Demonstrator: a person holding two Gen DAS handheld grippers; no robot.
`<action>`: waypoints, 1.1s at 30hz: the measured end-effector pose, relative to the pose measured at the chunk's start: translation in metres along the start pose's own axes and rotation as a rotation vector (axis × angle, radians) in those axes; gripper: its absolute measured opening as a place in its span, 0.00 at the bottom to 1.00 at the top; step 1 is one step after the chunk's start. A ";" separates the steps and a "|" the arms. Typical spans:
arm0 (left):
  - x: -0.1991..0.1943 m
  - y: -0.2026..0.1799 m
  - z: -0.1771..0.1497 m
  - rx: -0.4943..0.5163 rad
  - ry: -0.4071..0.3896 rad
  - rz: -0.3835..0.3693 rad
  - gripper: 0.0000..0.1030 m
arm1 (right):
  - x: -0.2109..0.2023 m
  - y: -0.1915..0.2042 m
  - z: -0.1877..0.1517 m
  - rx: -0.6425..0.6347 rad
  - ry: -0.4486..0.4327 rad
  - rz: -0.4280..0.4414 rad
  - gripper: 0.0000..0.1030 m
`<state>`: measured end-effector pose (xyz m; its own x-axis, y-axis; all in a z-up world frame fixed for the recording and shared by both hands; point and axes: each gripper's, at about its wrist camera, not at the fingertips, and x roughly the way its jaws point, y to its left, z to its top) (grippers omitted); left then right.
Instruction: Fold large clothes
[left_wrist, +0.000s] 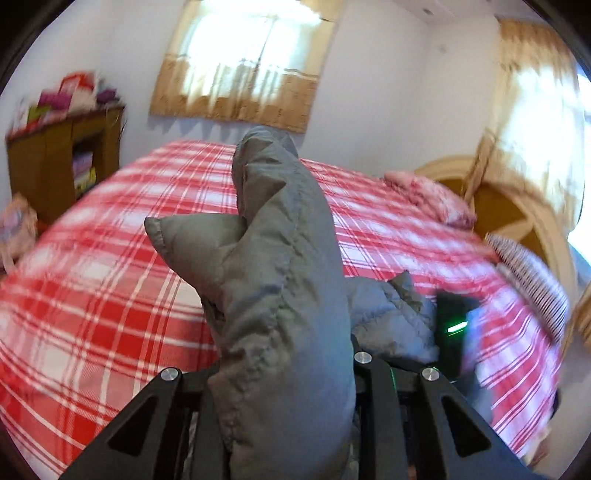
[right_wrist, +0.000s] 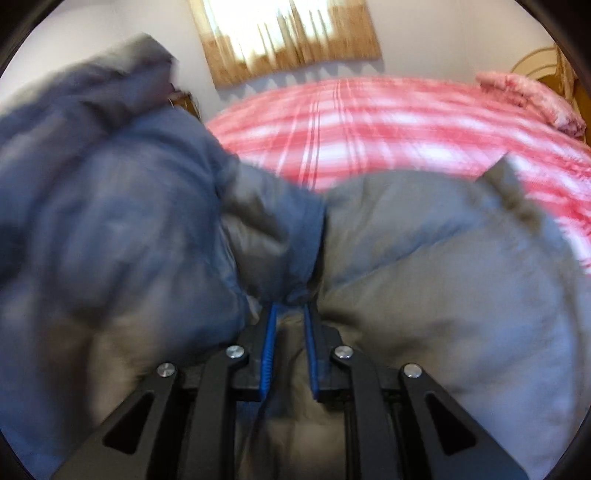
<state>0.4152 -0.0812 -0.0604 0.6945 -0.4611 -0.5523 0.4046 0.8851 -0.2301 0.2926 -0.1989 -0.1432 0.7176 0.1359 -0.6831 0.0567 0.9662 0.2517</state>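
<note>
Plaid bedspread (left_wrist: 92, 295) underlies a grey padded jacket (right_wrist: 424, 258), lifted above it. Left gripper (left_wrist: 288, 369) and right gripper (right_wrist: 290, 306) each pinch its fabric. Soft, bulky, probably light; grip stitched hems.

Daylight comes through the curtained window (left_wrist: 243, 66) on the far wall, blown out to white in both views, and a 2nd glare patch burns at the right edge of the left wrist view, leaving the walls softly lit and the shadows weak. Both fisheye pictures bow the bed (left_wrist: 92, 280) into a curve and darken to black at the corners. Motion blur smears the shelf (left_wrist: 62, 162) and the plaid in the left view, and in the right view it smears the jacket (right_wrist: 110, 206) heavily, while the black gripper linkages stay sharp.
</note>
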 end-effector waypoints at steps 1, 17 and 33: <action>0.006 -0.005 0.003 0.025 0.005 0.010 0.22 | -0.010 -0.009 0.002 0.016 -0.008 0.002 0.16; 0.099 -0.192 -0.071 0.569 0.152 0.091 0.22 | -0.146 -0.181 -0.027 0.159 -0.027 -0.028 0.30; 0.122 -0.220 -0.133 0.762 0.071 0.125 0.25 | -0.054 -0.178 0.023 0.051 0.222 0.300 0.66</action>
<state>0.3321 -0.3232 -0.1834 0.7327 -0.3324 -0.5939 0.6410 0.6303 0.4380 0.2600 -0.3830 -0.1355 0.5398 0.4610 -0.7043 -0.0950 0.8647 0.4932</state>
